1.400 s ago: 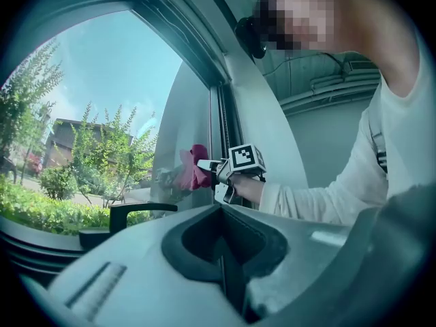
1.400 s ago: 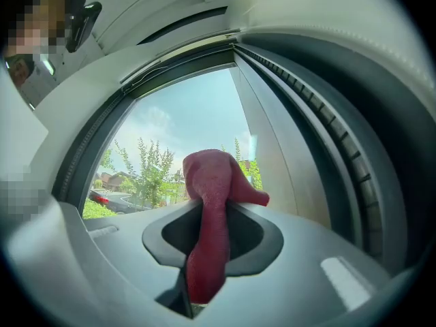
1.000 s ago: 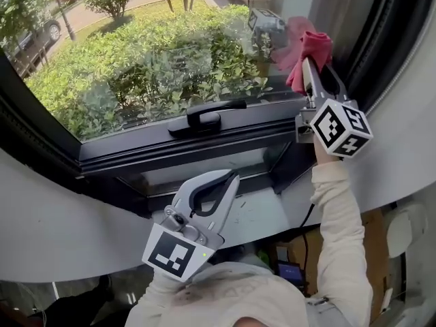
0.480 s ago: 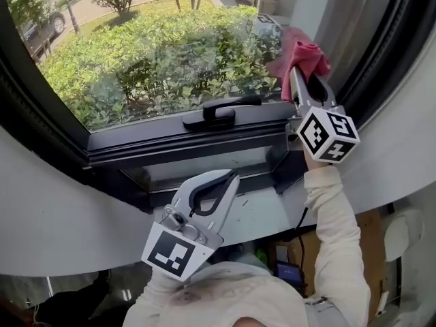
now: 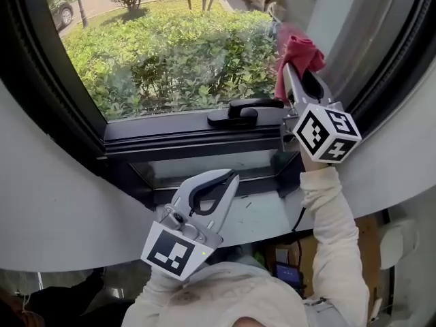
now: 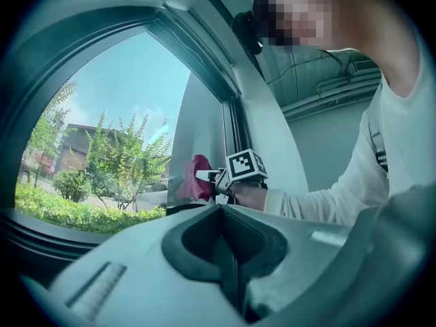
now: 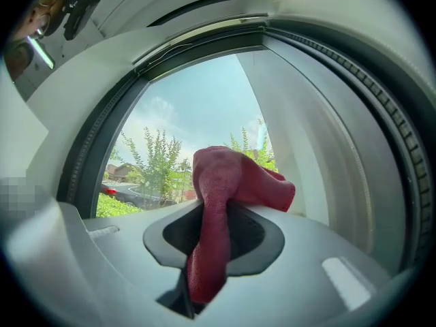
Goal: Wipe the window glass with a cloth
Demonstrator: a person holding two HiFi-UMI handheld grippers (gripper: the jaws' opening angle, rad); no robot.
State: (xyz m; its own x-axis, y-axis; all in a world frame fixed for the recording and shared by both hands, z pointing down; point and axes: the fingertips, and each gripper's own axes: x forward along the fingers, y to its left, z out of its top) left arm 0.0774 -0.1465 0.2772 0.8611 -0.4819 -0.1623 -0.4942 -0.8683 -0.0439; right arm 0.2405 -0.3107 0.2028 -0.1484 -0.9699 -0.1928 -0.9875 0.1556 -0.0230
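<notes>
Up at the right edge of the window glass (image 5: 177, 46), the head view shows 1 crumpled red cloth (image 5: 300, 50) meeting its faint reflection in the pane, clamped in the right hand-held gripper (image 5: 291, 70). 1 dark window handle (image 5: 244, 112) lies on the black frame (image 5: 170, 142) below, with hedges and a road outside. The left hand-held gripper (image 5: 228, 177) hangs low over the pale sill (image 5: 266, 213), well apart from the glass.

Left gripper view: its 2 jaws are pressed together with nothing between them, and the cloth shows far off beside a grey wall.

Right gripper view: a fuzzy strip of cloth runs down between the closed jaws, its bulk bunched over their tips, against blue sky. 2 hand-held grippers in all.
</notes>
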